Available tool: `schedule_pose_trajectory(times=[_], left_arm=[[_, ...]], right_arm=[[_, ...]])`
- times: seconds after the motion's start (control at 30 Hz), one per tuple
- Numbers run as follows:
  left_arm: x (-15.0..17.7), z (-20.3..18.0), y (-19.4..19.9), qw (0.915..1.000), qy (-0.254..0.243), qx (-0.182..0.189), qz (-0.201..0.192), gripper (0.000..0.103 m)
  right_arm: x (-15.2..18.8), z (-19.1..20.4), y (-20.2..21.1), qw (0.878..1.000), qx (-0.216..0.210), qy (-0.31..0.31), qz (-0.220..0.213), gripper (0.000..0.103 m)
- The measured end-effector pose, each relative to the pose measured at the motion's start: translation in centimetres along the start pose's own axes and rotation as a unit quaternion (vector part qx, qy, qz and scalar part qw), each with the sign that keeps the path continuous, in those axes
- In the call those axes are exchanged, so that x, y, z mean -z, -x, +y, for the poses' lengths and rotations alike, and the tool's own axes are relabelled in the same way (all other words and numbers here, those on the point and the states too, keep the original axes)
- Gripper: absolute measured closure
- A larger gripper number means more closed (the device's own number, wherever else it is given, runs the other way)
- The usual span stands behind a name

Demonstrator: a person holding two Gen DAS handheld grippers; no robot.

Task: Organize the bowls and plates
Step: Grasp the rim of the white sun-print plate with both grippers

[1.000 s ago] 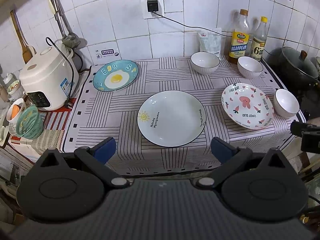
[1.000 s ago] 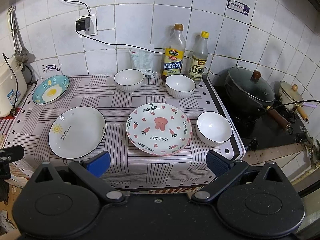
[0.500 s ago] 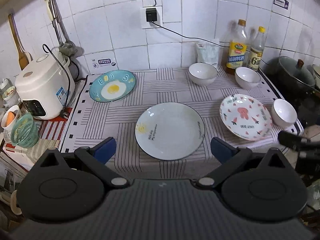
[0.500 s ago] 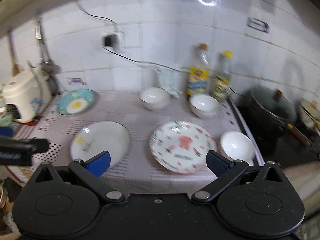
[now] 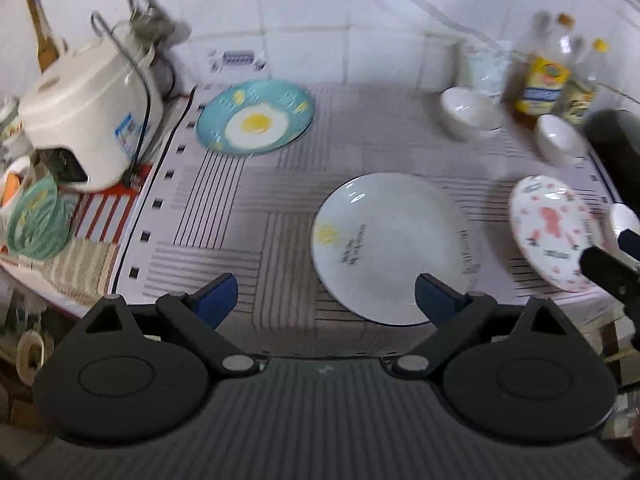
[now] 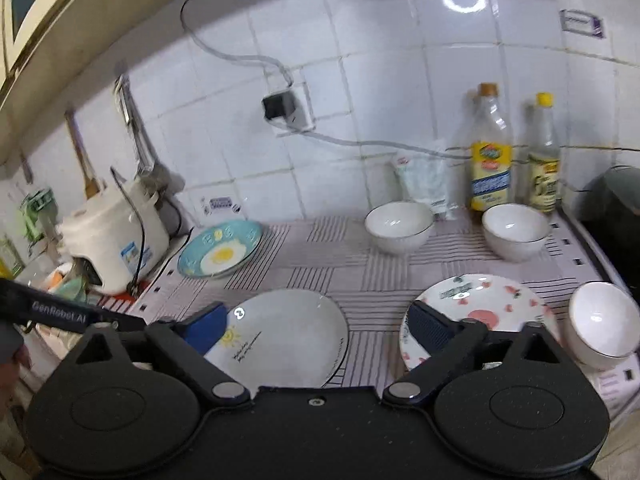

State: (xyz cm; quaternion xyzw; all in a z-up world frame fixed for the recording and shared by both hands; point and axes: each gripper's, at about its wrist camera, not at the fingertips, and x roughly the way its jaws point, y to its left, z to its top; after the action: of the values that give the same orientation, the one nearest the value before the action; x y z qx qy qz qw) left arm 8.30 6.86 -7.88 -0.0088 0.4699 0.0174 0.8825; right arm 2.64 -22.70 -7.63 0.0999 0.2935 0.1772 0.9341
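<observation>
Three plates lie on the striped cloth: a blue egg plate at the back left, a white sun plate in the middle and a pink bear plate on the right. Two white bowls stand at the back and a third bowl stands beside the pink plate. My left gripper hovers over the white plate's near left edge. My right gripper hangs above the gap between the white and pink plates. Both jaws are closing a little, wide apart, with nothing gripped.
A white rice cooker and a green basket stand left of the cloth. Two bottles and a packet line the tiled wall. A dark pot sits at the right edge.
Both grippers have come forward and lower over the table. The left view now has the white plate right of centre. The right gripper sits closer over the white and pink plates.
</observation>
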Motion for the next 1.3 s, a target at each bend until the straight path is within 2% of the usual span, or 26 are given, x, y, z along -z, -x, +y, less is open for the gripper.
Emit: schedule_pose_trajectory(times=[0.13,0.23,0.4,0.5,0.57,0.63,0.67,0.7,0.73,0.77,0.83,0.87,0.93,1.07,1.2,1.3], left_arm=[[-0.3,1.1,-4.0,0.9997,0.014,-0.011,0.019,0.007],[-0.6,1.6,-7.3,0.9995,0.011,0.006,0.029,0.013],[-1.4,1.7,-12.5,0.9980,0.012,0.026,0.057,0.015],[-1.8,1.7,-14.8,0.9965,0.003,0.034,0.077,0.027],[-1.9,1.7,-16.1,0.9953,-0.001,0.041,0.088,0.033],[-2.1,1.8,-17.4,0.9930,-0.009,0.051,0.107,0.045],[-2.2,1.7,-18.0,0.9909,-0.010,0.058,0.121,0.049],[-2.3,1.7,-18.6,0.9867,-0.012,0.074,0.144,0.055],[-2.4,1.6,-19.1,0.9823,-0.012,0.087,0.165,0.056],[-2.6,1.7,-19.3,0.9812,-0.009,0.092,0.170,0.057],[-3.0,1.4,-19.4,0.9801,-0.016,0.098,0.172,0.069],[-3.2,1.4,-19.6,0.9787,-0.017,0.103,0.177,0.069],[-3.5,1.6,-19.9,0.9768,-0.007,0.109,0.184,0.070],[-4.0,2.6,-20.5,0.9738,0.013,0.127,0.188,0.075],[-3.9,3.3,-20.4,0.9735,0.001,0.141,0.180,0.078],[-4.2,3.9,-20.6,0.9698,0.013,0.154,0.188,0.080]], right_arm=[[1.3,-0.7,-2.8,1.000,-0.014,-0.016,0.022,0.017],[2.8,-1.2,-5.6,0.998,-0.015,-0.030,0.048,0.018],[4.9,-2.6,-10.1,0.991,-0.019,-0.084,0.098,0.022],[5.3,-3.0,-12.0,0.987,-0.013,-0.108,0.115,0.036],[5.5,-3.2,-13.1,0.985,-0.012,-0.119,0.123,0.041],[5.9,-3.2,-14.1,0.983,-0.013,-0.123,0.133,0.052],[6.0,-3.3,-14.4,0.981,-0.012,-0.131,0.140,0.055],[6.2,-3.4,-14.8,0.979,-0.011,-0.141,0.147,0.063],[6.3,-3.6,-15.0,0.976,-0.007,-0.153,0.153,0.067],[6.4,-3.7,-15.2,0.974,0.000,-0.164,0.155,0.069],[6.3,-3.8,-15.2,0.970,0.003,-0.188,0.156,0.072],[6.2,-3.8,-15.3,0.967,0.003,-0.197,0.159,0.074],[6.4,-3.9,-15.6,0.965,0.010,-0.203,0.164,0.088],[6.5,-4.1,-15.9,0.962,0.006,-0.217,0.164,0.088],[6.8,-4.9,-15.9,0.957,-0.002,-0.243,0.160,0.091],[6.0,-4.1,-16.0,0.959,0.014,-0.225,0.170,0.087]])
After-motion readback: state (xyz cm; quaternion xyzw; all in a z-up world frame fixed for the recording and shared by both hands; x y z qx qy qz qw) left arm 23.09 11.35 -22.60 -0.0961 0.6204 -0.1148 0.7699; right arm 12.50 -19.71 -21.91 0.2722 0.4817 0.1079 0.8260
